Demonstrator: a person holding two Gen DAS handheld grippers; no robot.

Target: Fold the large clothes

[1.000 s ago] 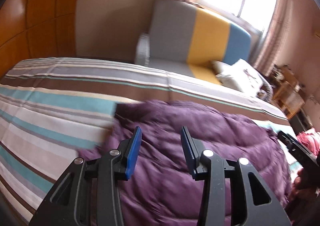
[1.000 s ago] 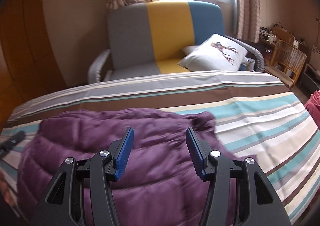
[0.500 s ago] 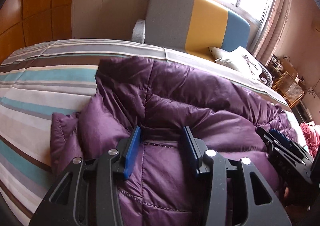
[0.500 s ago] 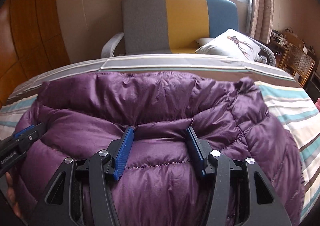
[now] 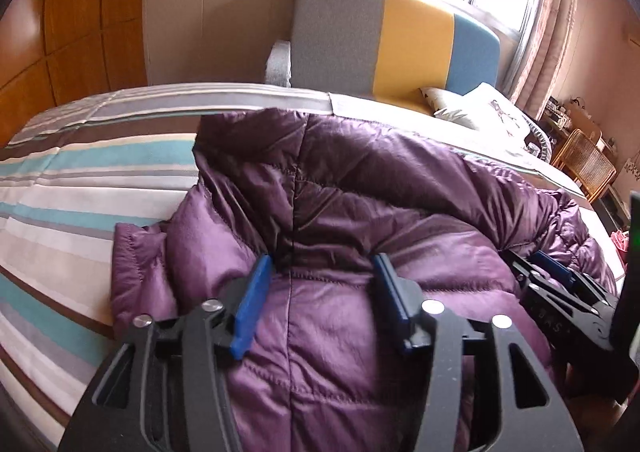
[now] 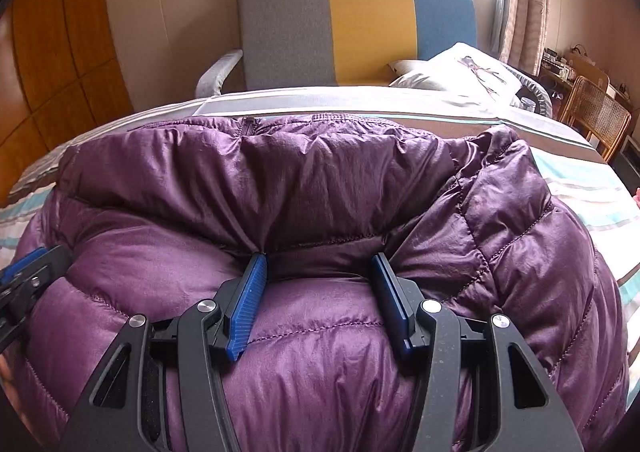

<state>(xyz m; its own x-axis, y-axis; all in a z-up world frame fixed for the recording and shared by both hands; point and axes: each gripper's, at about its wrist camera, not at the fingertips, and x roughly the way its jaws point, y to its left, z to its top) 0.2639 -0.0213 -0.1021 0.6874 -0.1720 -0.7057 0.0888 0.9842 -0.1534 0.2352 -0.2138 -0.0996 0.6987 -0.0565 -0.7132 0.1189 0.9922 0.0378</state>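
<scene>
While the purple jacket (image 6: 320, 191) lies folded, both tongs stand open upon it

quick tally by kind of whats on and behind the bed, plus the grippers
purple puffer jacket: 1
striped bedspread: 1
armchair: 1
cushions: 2
wicker chair: 1
grippers: 2, left gripper and right gripper
total: 8
</scene>
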